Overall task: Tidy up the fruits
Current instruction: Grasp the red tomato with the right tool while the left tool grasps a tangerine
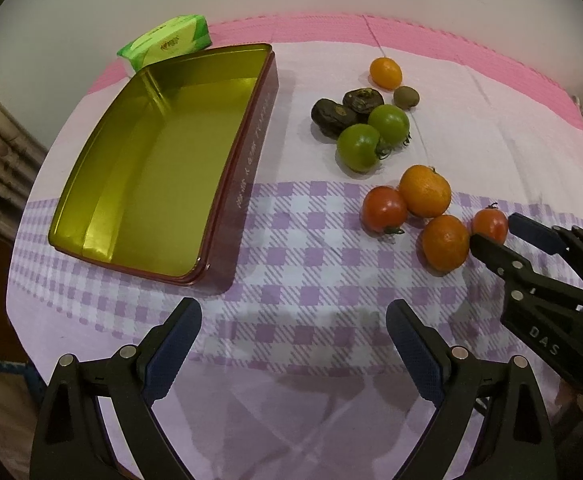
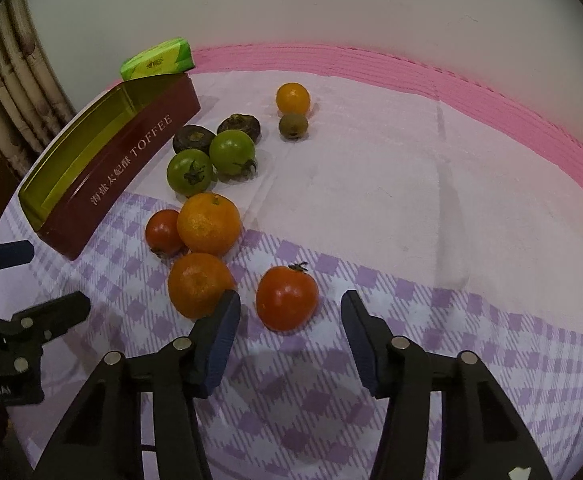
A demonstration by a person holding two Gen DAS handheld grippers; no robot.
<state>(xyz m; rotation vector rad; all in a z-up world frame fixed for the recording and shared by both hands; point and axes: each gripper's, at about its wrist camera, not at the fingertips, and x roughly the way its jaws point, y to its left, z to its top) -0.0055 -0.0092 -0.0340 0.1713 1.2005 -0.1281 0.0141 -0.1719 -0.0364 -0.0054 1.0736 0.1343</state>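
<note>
My right tongs point(image 2: 287, 320) are wide open, straddling a red tomato point(image 2: 287, 298) without gripping it; my left tongs point(image 1: 293, 320) gape wide over bare checked surface point(image 1: 291, 240). Farther out: oranges point(image 2: 208, 224), green tomatoes point(image 2: 232, 152), and the toffee tin point(image 1: 151, 160), nothing in it.

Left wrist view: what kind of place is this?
Probably a home, not a lab: a table under a checked tablecloth, a curtain by the wall, a reused toffee tin and loose fruit such as a red tomato.
</note>
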